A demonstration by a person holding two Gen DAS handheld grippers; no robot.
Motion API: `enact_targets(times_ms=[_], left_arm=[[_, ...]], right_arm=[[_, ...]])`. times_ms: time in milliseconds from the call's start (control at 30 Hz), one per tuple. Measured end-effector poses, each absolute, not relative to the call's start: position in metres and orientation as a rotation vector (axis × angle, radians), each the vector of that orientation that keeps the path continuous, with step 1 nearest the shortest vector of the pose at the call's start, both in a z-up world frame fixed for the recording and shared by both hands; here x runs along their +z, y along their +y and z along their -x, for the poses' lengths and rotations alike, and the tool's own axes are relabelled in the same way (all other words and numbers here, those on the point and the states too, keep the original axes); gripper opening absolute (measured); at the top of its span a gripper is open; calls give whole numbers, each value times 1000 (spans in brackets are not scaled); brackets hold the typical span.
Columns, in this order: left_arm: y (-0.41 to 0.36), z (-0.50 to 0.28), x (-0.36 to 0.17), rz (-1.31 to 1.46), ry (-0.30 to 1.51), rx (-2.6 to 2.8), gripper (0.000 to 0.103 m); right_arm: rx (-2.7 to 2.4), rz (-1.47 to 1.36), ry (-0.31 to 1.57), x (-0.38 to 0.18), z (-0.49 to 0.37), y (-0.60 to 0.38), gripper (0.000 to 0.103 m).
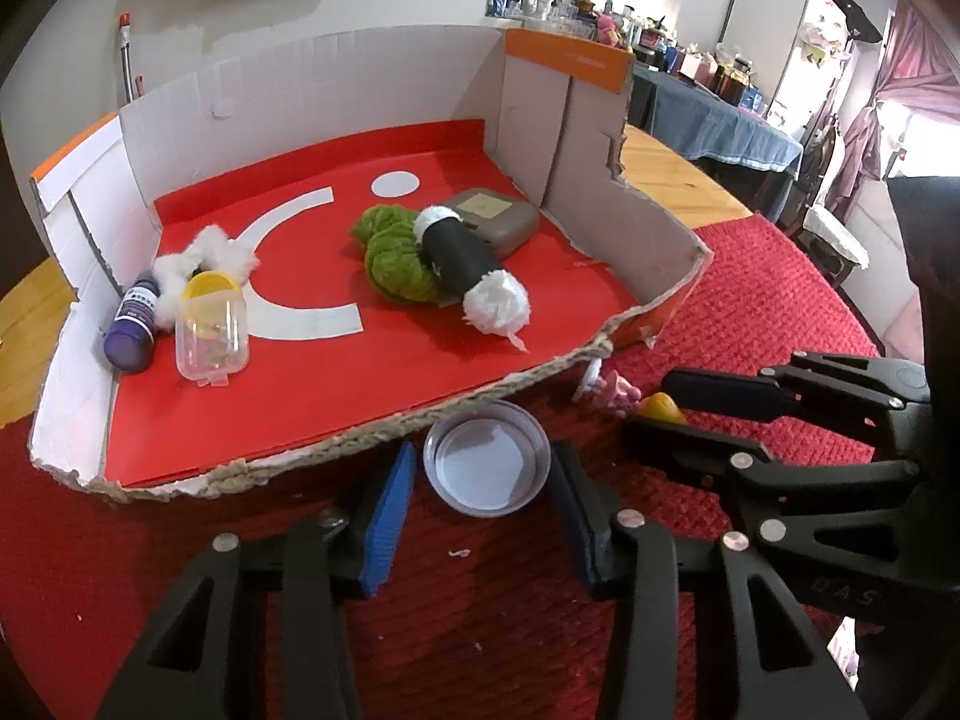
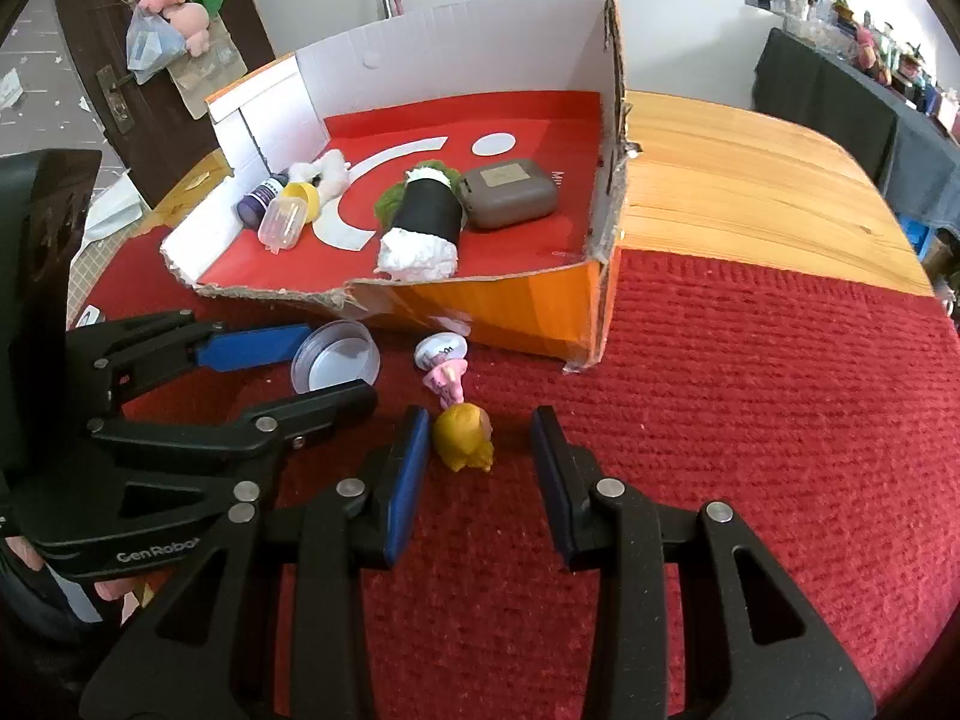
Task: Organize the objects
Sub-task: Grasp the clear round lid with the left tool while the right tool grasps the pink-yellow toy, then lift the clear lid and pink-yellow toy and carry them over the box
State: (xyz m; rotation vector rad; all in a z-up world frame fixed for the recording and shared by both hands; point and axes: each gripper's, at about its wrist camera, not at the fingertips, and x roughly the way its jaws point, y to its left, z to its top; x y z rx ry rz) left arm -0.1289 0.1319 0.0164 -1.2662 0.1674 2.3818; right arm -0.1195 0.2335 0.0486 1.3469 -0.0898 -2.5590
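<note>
A small clear round lid [image 1: 486,462] lies on the red mat just outside the torn front edge of the cardboard box [image 1: 600,120]. My left gripper [image 1: 483,453] stands around it, pads nearly on its rim, a thin gap still showing on the left side. A figurine [image 2: 462,438] with yellow hair, pink body and white base lies on the mat in front of the box's orange wall [image 2: 510,312]. My right gripper [image 2: 482,426] is open around its head, the left pad close to it, the right pad apart. The left gripper [image 2: 336,366] also shows at the side.
Inside the box lie a purple bottle [image 1: 129,324], a clear capsule with a yellow cap [image 1: 210,330], white fluff, green yarn [image 1: 390,252], a black roll with white ends [image 1: 468,258] and a grey case [image 1: 498,216]. The wooden table [image 2: 750,180] extends right of the box.
</note>
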Motion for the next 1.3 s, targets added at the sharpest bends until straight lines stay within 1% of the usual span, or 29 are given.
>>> enact_targets(times_ms=[67, 100, 133, 533, 967, 1300], left_arm=[[132, 128, 16, 1261, 175, 2381, 43], [133, 127, 16, 1258, 179, 2380, 42], [133, 126, 17, 1254, 183, 2379, 42], [123, 113, 23, 1240, 153, 2391, 42], [92, 88, 34, 1217, 111, 2441, 42], [73, 78, 56, 1150, 66, 2490, 42]], right_arm=[[-2553, -1342, -85, 49, 120, 231, 31], [-2546, -1345, -88, 49, 120, 230, 22], [-2539, -1344, -99, 49, 120, 229, 20], [-2560, -1291, -84, 65, 104, 218, 20], [-2535, -1247, -45, 77, 79, 186, 20], [-2520, -1202, -9, 90, 70, 167, 20]])
